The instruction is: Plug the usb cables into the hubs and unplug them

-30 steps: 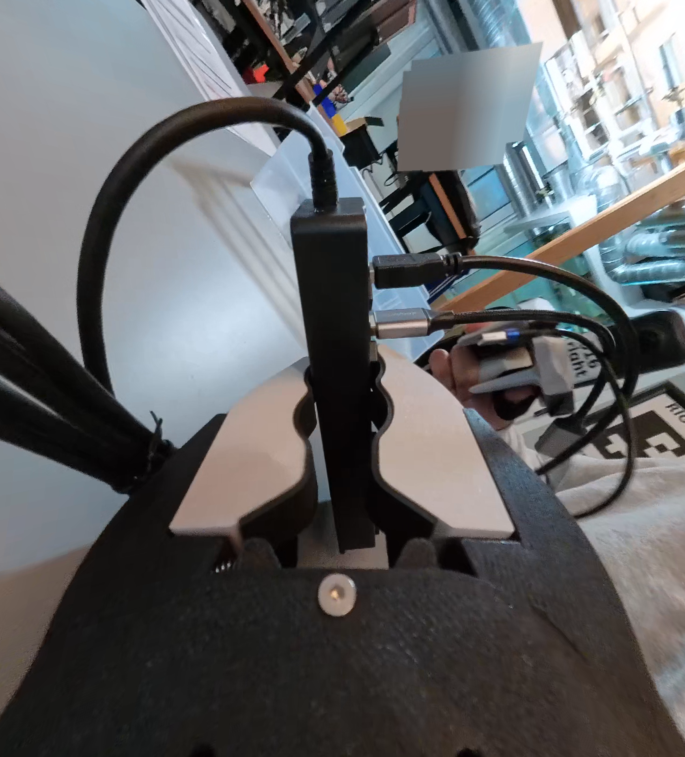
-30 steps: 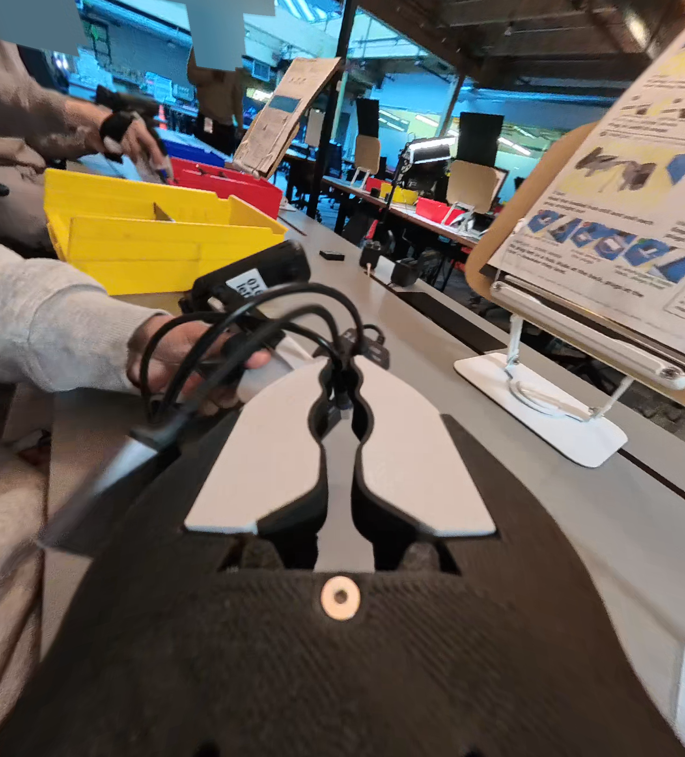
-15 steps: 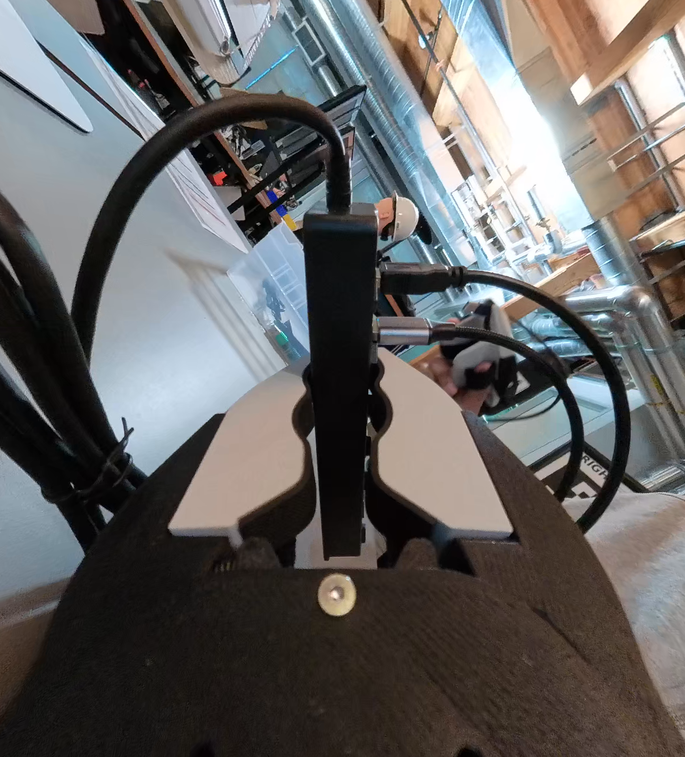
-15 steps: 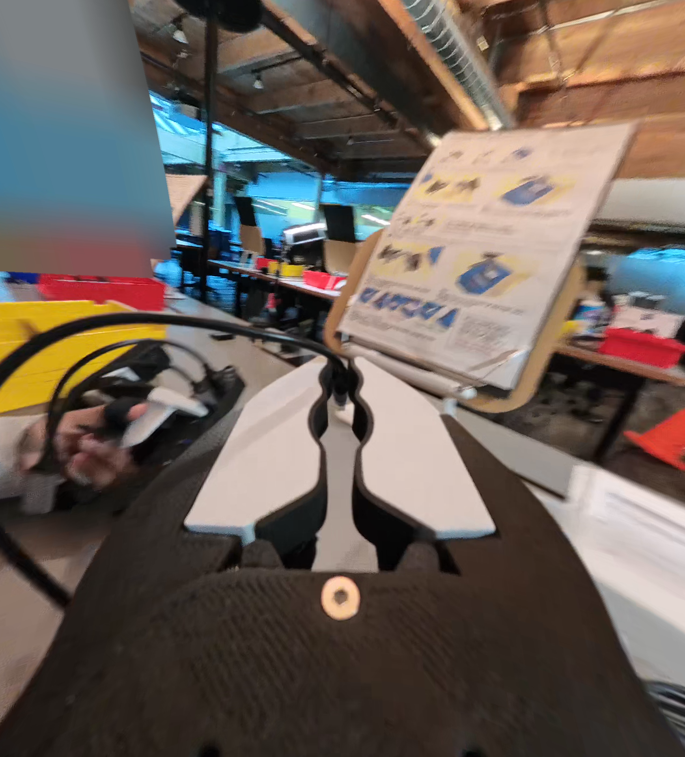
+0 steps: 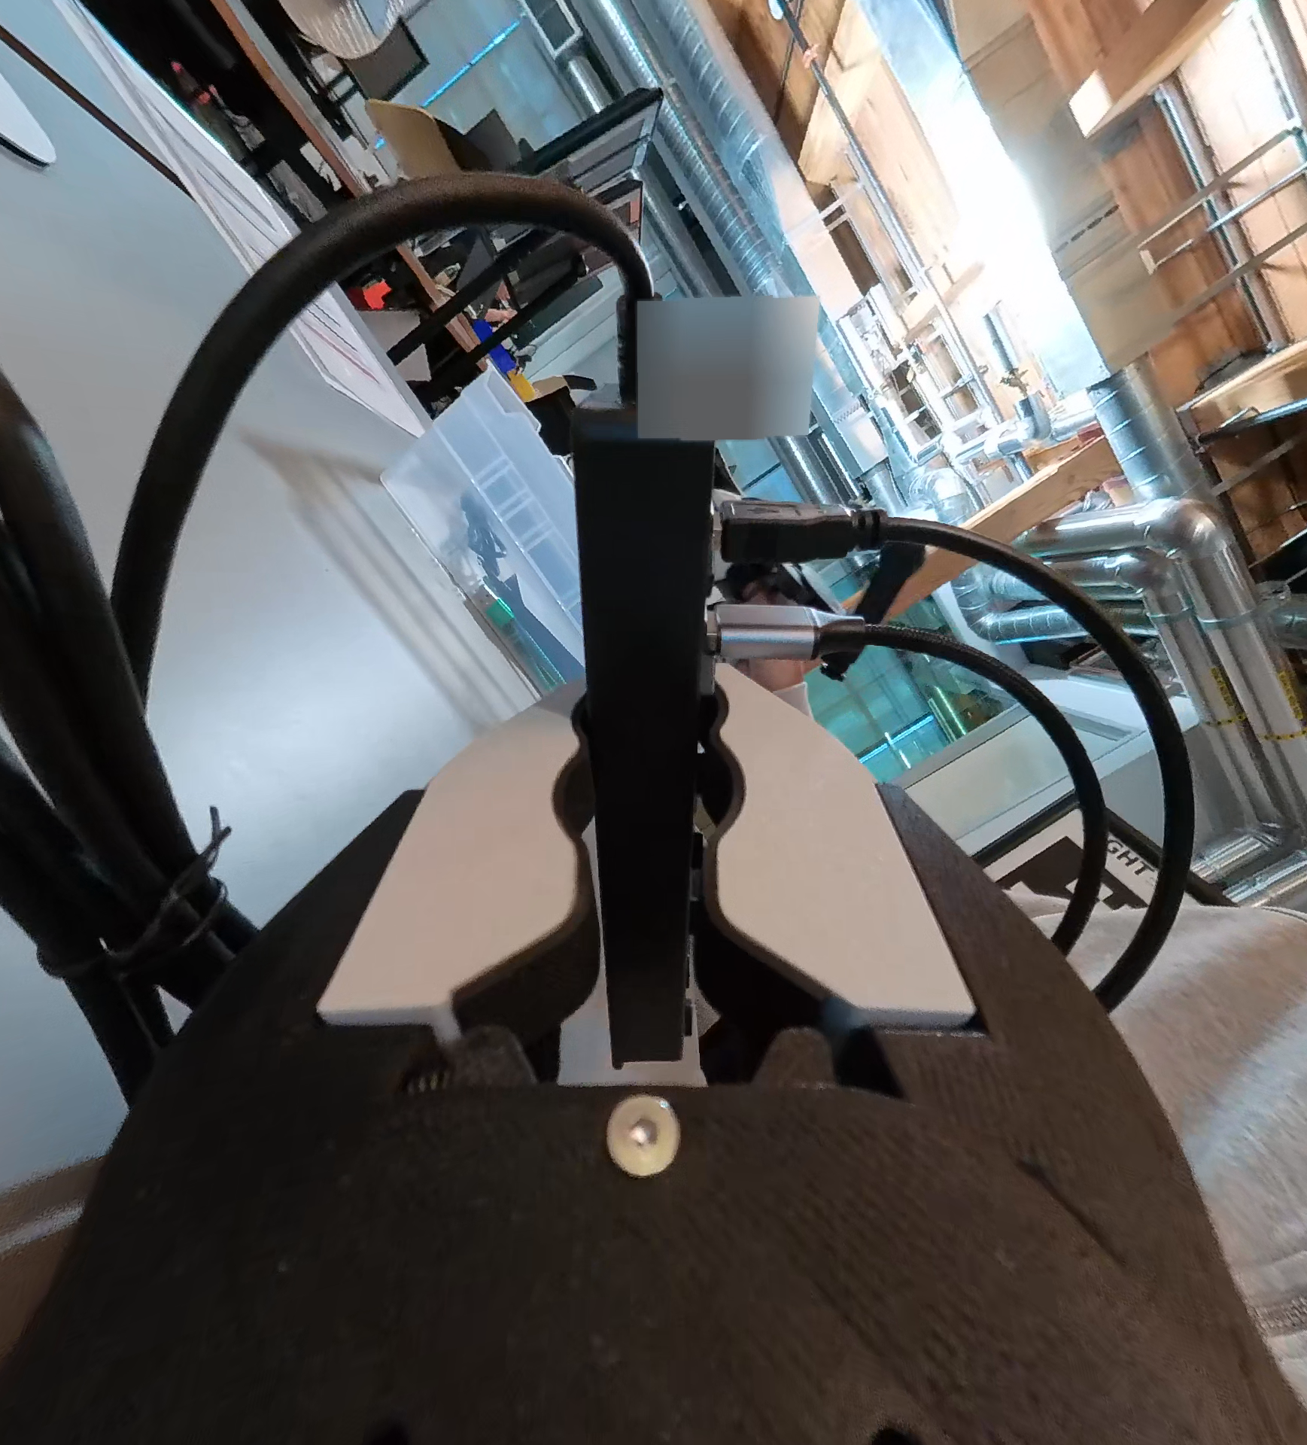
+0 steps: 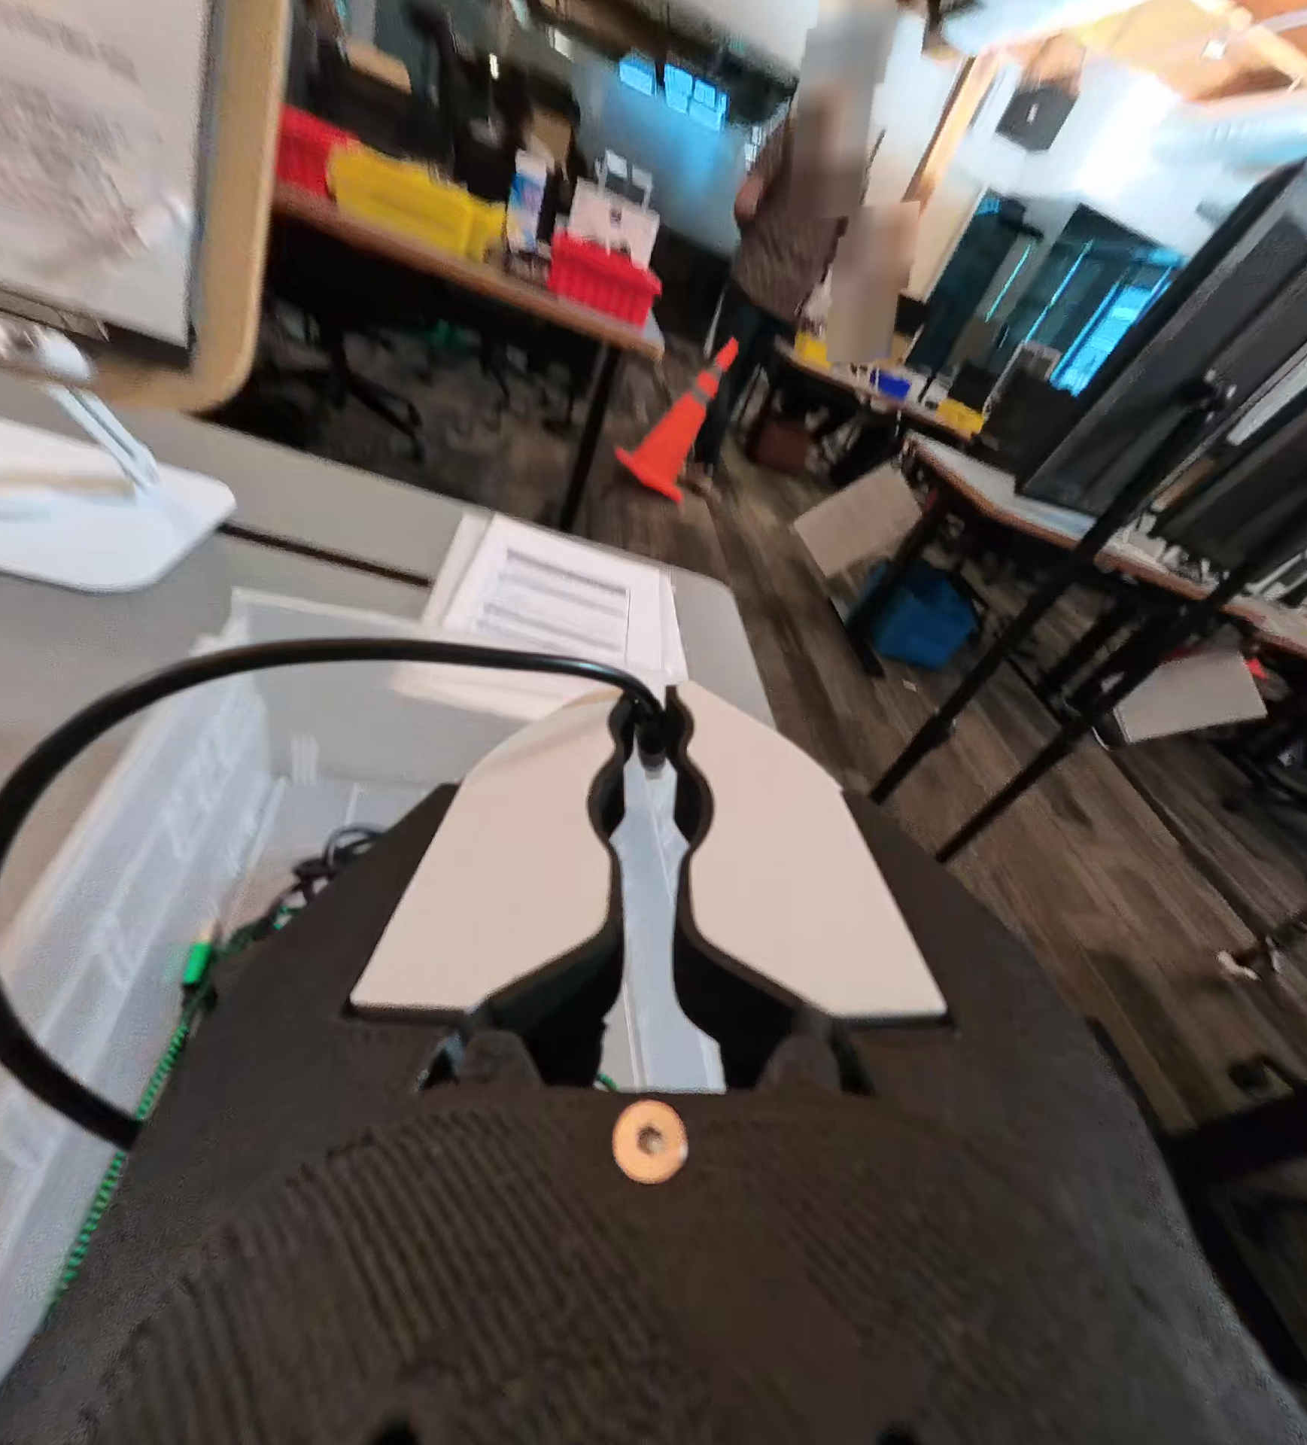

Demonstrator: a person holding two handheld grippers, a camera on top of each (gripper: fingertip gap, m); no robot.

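My left gripper (image 5: 646,704) is shut on a black USB hub (image 5: 638,594), held upright and off the table. Its own thick black cable (image 5: 259,336) loops up and left from its top. A black USB plug (image 5: 787,532) and a silver USB plug (image 5: 779,635) sit in ports on the hub's right side, their cables curving down to the right. My right gripper (image 6: 654,715) is shut on the end of a thin black USB cable (image 6: 165,688), which arcs left and down over a clear plastic bin (image 6: 150,829).
A bundle of tied black cables (image 5: 48,782) hangs at the left. The clear bin also shows behind the hub (image 5: 478,500). A white document stand (image 6: 79,516) and papers (image 6: 564,610) lie on the grey table (image 6: 24,641). An orange cone (image 6: 677,438) and other tables stand beyond. Across from one pair of fingers to the other is roughly 40 cm.
The right gripper has swung right with the thin black cable, away from the hub and the paper stand to above the clear bin. The left gripper tilted upward with the hub.
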